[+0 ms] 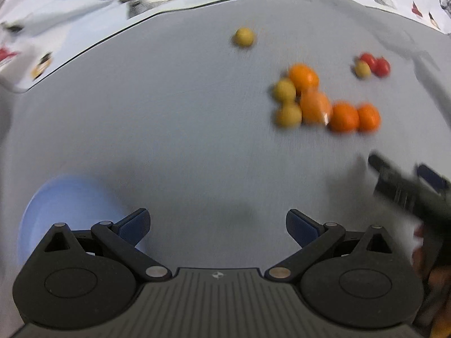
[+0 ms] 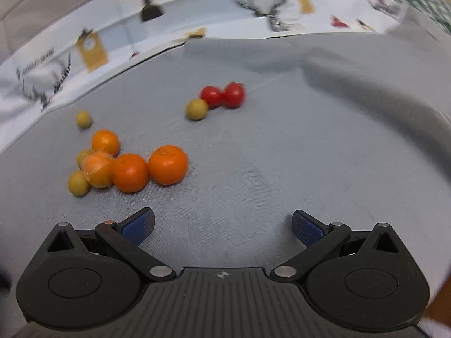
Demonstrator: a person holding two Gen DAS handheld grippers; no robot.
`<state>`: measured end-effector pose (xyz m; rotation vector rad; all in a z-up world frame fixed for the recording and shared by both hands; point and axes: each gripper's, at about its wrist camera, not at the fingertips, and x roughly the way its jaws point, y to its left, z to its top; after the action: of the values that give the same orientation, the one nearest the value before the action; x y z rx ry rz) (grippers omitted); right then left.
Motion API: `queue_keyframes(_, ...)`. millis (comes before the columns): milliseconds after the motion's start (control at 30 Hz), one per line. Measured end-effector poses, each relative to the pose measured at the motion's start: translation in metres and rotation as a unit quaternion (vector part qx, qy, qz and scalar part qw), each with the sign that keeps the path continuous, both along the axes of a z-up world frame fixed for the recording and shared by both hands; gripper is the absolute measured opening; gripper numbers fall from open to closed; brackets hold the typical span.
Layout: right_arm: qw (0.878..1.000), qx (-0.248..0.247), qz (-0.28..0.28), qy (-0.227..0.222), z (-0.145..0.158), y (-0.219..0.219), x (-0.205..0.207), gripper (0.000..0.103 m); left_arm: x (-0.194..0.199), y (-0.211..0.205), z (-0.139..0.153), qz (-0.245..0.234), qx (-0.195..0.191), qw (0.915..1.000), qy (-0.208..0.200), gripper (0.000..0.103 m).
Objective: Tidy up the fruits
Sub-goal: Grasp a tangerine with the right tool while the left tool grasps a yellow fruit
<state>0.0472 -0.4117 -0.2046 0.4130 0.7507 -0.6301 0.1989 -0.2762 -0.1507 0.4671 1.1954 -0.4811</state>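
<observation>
Nothing looks sorted yet: oranges (image 2: pixel 167 164), yellow fruits (image 2: pixel 196 109) and tomatoes (image 2: pixel 233 95) lie mixed mid-worktop (image 2: pixel 282 155). Left tool (image 1: pixel 218 224) and right tool (image 2: pixel 222 225) gape wide, empty. A blue bowl (image 1: pixel 64 205) waits near the worktop's near-left edge.

The place looks like a home. A bench (image 2: pixel 282 155) under plain grey cloth carries loose small fruit (image 2: pixel 132 169), and a white cloth printed with stags and gift tags (image 2: pixel 90 48) hangs or lies along its far edge. A pale blue bowl (image 1: pixel 70 205) sits on the grey cloth too.
</observation>
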Motion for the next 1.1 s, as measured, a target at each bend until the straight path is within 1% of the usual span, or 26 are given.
queue_keyframes(100, 0.999, -0.036, 0.028, 0.018, -0.006, 0.001, 0.017, 0.103, 0.022, -0.029, -0.016, -0.033, -0.006, 0.9994, -0.009, 0.102)
queue_keyframes(200, 0.997, -0.065, 0.049, 0.015, -0.012, -0.004, 0.036, 0.103, 0.033, -0.052, -0.030, -0.064, -0.001, 0.9977, -0.021, 0.102)
queue_keyframes(300, 0.996, -0.074, 0.056, 0.003, -0.012, -0.013, 0.048, 0.103, 0.039, -0.071, -0.040, -0.089, 0.006, 0.9954, -0.036, 0.102)
queue_keyframes(367, 0.995, -0.080, 0.055, 0.001, -0.013, -0.019, 0.053, 0.102, 0.046, -0.078, -0.044, -0.093, 0.001, 0.9950, -0.037, 0.102)
queue_keyframes(433, 0.996, -0.074, 0.055, -0.005, -0.013, -0.023, 0.052, 0.102, 0.049, -0.077, -0.044, -0.089, -0.009, 0.9955, -0.029, 0.095)
queue_keyframes(467, 0.995, -0.076, 0.057, -0.002, -0.012, -0.023, 0.052, 0.102, 0.049, -0.075, -0.042, -0.089, -0.021, 0.9955, -0.023, 0.082)
queue_keyframes(500, 0.995, -0.079, 0.060, 0.001, -0.012, -0.022, 0.053, 0.101, 0.048, -0.072, -0.038, -0.088, -0.037, 0.9953, -0.016, 0.062)
queue_keyframes(533, 0.995, -0.078, 0.066, -0.001, -0.011, -0.021, 0.052, 0.093, 0.045, -0.071, -0.034, -0.089, -0.044, 0.9948, -0.020, 0.047)
queue_keyframes(567, 0.994, -0.079, 0.077, -0.007, -0.009, -0.019, 0.051, 0.067, 0.041, -0.073, -0.030, -0.098, -0.042, 0.9939, -0.030, 0.028)
queue_keyframes(600, 0.992, -0.088, 0.085, -0.016, -0.006, -0.016, 0.049, 0.046, 0.039, -0.074, -0.028, -0.102, -0.041, 0.9933, -0.034, 0.028)
queue_keyframes(633, 0.991, -0.095, 0.091, -0.019, -0.004, -0.014, 0.048, 0.038, 0.036, -0.073, -0.025, -0.101, -0.049, 0.9929, -0.040, 0.028)
queue_keyframes(700, 0.992, -0.089, 0.084, -0.022, -0.003, -0.017, 0.047, 0.038, 0.029, -0.069, -0.018, -0.101, -0.052, 0.9925, -0.045, 0.028)
queue_keyframes(733, 0.993, -0.090, 0.071, -0.024, -0.002, -0.020, 0.046, 0.038, 0.025, -0.066, -0.014, -0.100, -0.053, 0.9925, -0.045, 0.028)
queue_keyframes(800, 0.994, -0.106, 0.026, -0.027, 0.001, -0.029, 0.041, 0.038, 0.016, -0.058, -0.003, -0.092, -0.059, 0.9931, -0.043, 0.028)
queue_keyframes(900, 0.993, -0.101, -0.040, -0.041, 0.002, -0.047, 0.031, 0.038, 0.000, -0.034, 0.022, -0.064, -0.065, 0.9952, -0.035, 0.028)
queue_keyframes(933, 0.993, -0.100, -0.054, -0.042, 0.002, -0.051, 0.027, 0.038, -0.007, -0.027, 0.031, -0.055, -0.063, 0.9959, -0.035, 0.028)
queue_keyframes(1000, 0.992, -0.096, -0.068, -0.045, 0.003, -0.055, 0.020, 0.038, -0.020, -0.005, 0.048, -0.029, -0.055, 0.9974, -0.037, 0.028)
queue_keyframes(1067, 0.992, -0.096, -0.067, -0.049, 0.010, -0.052, 0.009, 0.038, -0.033, 0.024, 0.067, 0.002, -0.057, 0.9978, -0.032, 0.028)
queue_keyframes(1100, 0.992, -0.093, -0.065, -0.056, 0.018, -0.048, 0.000, 0.038, -0.041, 0.041, 0.077, 0.017, -0.060, 0.9976, -0.030, 0.028)
